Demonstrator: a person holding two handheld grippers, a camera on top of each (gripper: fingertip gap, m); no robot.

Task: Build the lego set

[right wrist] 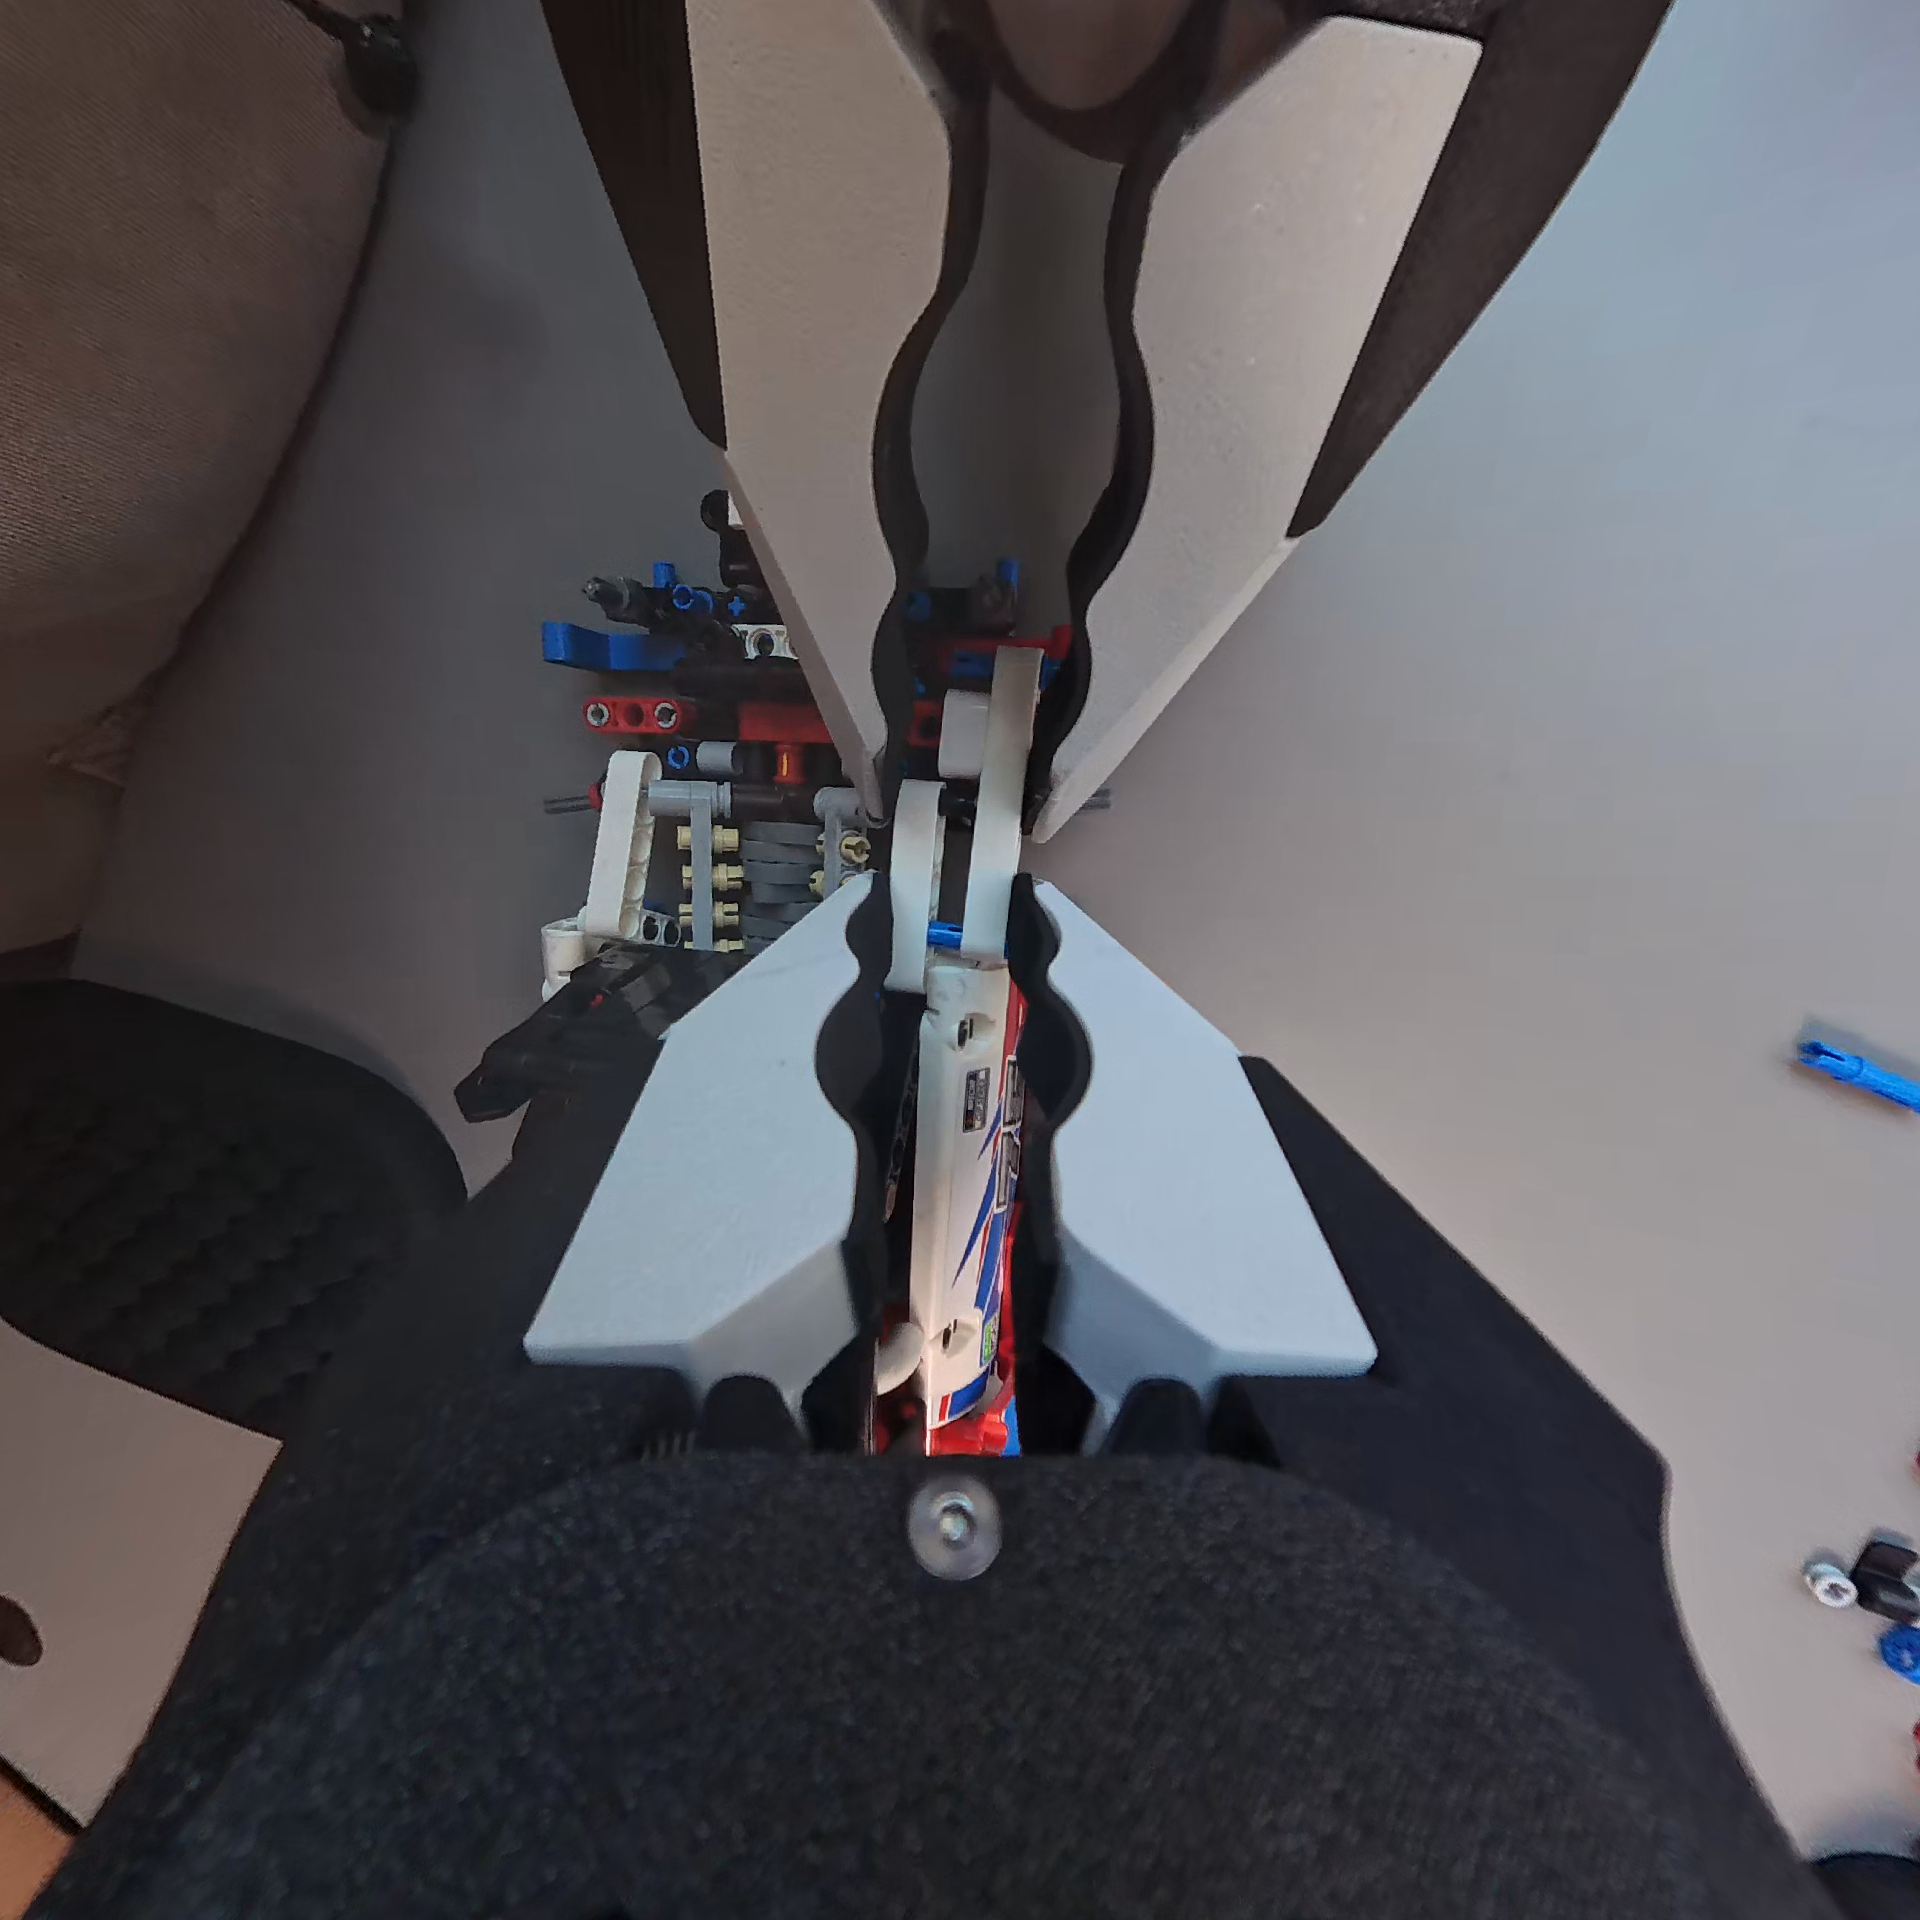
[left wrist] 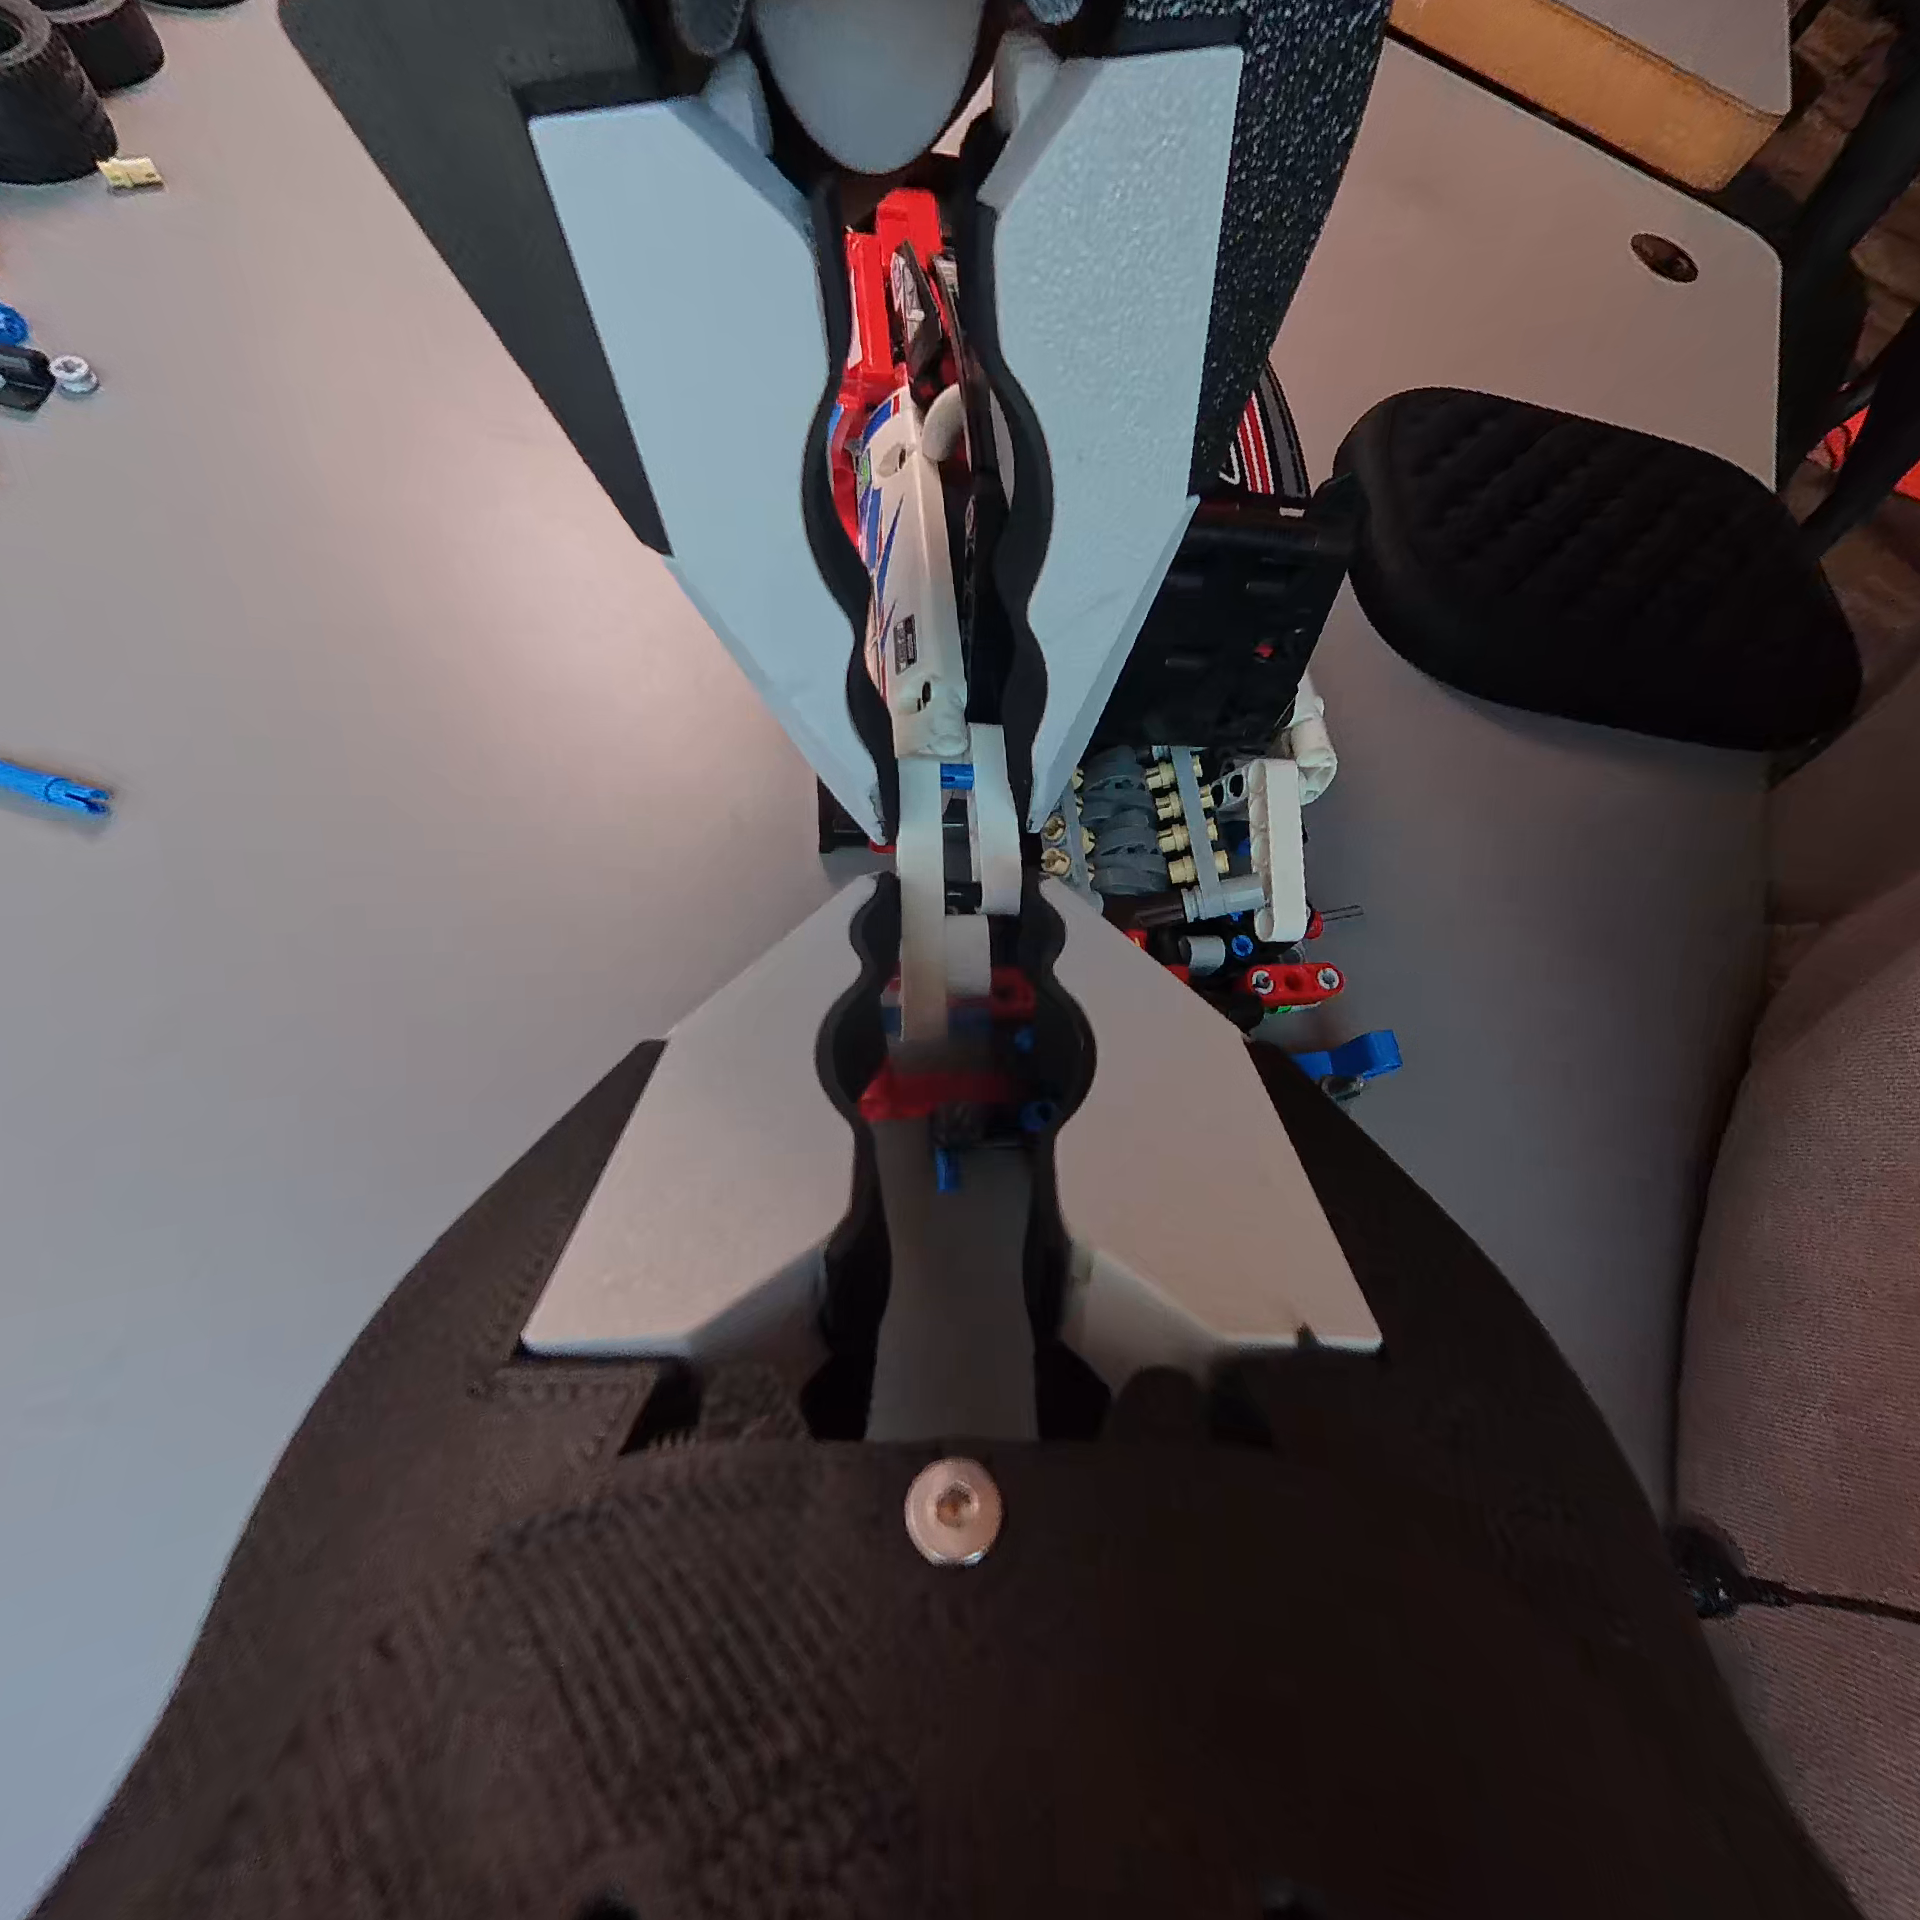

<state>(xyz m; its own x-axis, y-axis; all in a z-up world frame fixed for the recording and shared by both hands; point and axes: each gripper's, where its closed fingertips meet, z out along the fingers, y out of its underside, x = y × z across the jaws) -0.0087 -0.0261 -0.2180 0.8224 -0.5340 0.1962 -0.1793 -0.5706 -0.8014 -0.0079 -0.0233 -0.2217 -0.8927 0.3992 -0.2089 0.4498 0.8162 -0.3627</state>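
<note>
We've got the grey bench under everything, with a black office-chair armrest off to the right of the left tongs and well clear. Both tongs meet tip to tip over the lego model, a red, white and blue build lying along the line between them. Left tongs are pinching the model's end with the white curved beams, red and blue bits showing in the gap behind the tips. Right tongs are pinching the other end, the long white panel with blue and red stripes sitting between the black wavy pads. Model's open side with grey gears and tan pins sticks out left of the right tongs. Loose blue axle pin lies on the bench far left of the left tongs, a small silver-and-black part farther out.
</note>
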